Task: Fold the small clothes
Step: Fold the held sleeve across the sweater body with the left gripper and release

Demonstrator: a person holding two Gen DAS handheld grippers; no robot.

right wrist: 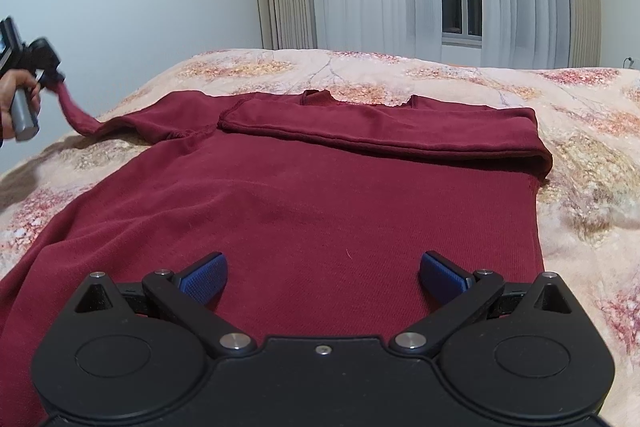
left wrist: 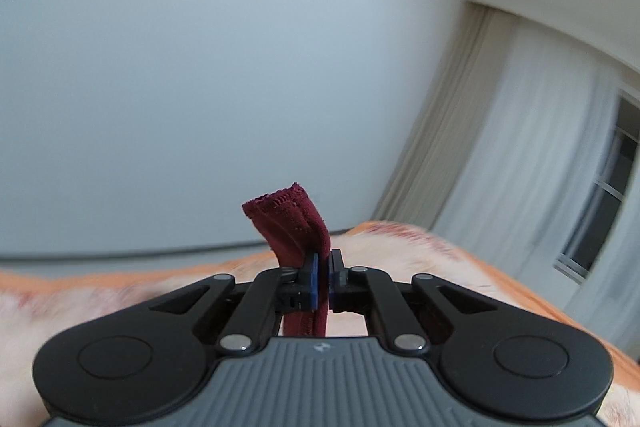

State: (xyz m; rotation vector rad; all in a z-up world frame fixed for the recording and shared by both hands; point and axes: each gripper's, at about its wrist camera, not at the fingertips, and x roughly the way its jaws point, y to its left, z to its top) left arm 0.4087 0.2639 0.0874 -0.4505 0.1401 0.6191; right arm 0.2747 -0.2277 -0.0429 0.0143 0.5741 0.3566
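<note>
Pinching the cuff of the maroon sweater's [right wrist: 312, 195] left sleeve [right wrist: 80, 117], the left gripper [left wrist: 323, 277] has its blue pads pressed tight on the knit, the hemmed cuff end sticking up past the fingertips. From the right wrist view that sleeve is lifted off the floral bedspread [right wrist: 580, 155] at the left and trails back down to the shoulder, while the body lies flat on the bed and the other sleeve [right wrist: 380, 129] is already folded across the chest below the collar. Right gripper [right wrist: 323, 277] hovers over the hem area, jaws spread wide, holding nothing. Soft, limp, light fabric, by the look of it: it will drape and sag and hold no shape of its own. The cuff seems a good hold for carrying the sleeve across; seams and hem edges look the firmest places to pinch.
</note>
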